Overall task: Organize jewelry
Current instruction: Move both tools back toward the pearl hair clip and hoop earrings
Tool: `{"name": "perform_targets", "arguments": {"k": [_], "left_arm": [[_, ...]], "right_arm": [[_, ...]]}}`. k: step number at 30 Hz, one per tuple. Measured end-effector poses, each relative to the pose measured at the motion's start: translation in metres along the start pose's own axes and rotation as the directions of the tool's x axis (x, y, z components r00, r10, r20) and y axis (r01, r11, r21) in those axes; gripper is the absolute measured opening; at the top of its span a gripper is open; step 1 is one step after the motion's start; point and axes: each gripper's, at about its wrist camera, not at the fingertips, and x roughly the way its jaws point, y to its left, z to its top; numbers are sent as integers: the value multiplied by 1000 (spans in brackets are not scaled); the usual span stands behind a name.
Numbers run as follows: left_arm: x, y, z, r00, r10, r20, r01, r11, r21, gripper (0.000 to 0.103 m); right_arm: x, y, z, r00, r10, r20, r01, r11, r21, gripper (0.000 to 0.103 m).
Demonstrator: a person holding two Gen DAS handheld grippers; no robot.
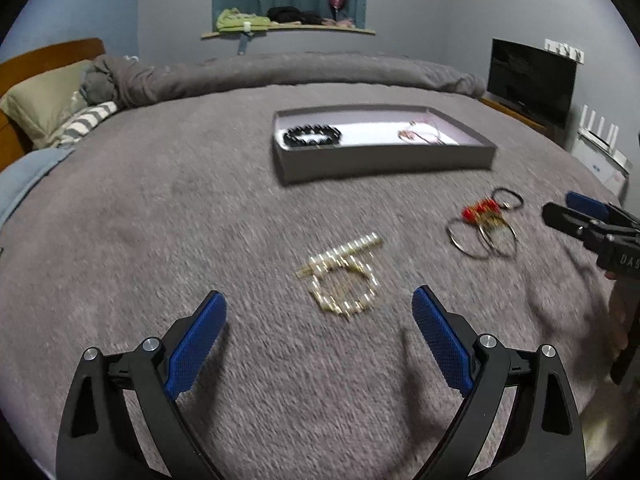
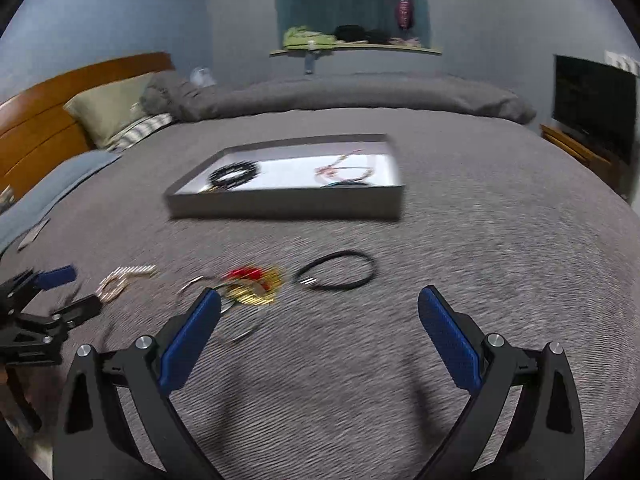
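Grey fleece bedding (image 1: 160, 220) covers the whole bed, and both tools hover low over it with jaws spread wide and nothing between them. Nearest, the left gripper (image 1: 319, 312) points straight at a gold bead bracelet (image 1: 344, 276) lying loose on the blanket just ahead of its fingertips. The right gripper (image 2: 320, 312) sits beside a cluster of bangles with red and gold charms (image 2: 248, 284), and a black cord loop (image 2: 336, 270) lies just beyond that. Farther back stands the shallow grey tray (image 1: 380, 162), already holding a black bead bracelet (image 1: 312, 136) and a pinkish chain (image 1: 420, 134). The gold bracelet looks like the piece in hand. To lift it cleanly, I'd bring the pads down astride one side of the ring, press lightly into the nap, and close slowly so the beads don't skid away.
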Motion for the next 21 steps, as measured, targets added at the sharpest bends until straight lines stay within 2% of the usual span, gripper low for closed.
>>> {"name": "perform_targets", "arguments": {"k": [2,4,8,12,21], "left_arm": [[1,-3,-3,1000,0,-11,0,1000,17,93],[2,-3,-4,1000,-6,-17,6,1000,16,90],[6,-1,-4,999,-24,-31,25,1000,11,74],[10,-3,-3,999,-28,-39,28,999,19,68],[17,-1,3,996,-83,-39,83,996,-13,43]], "right_arm": [[2,12,-4,1000,21,-14,-21,999,-40,96],[5,21,-6,999,29,-26,-31,997,-71,86],[11,28,-10,997,56,-55,-60,995,-78,76],[17,34,-14,994,75,-85,-82,993,-82,67],[26,40,-16,990,92,-110,-101,992,-82,55]]}}
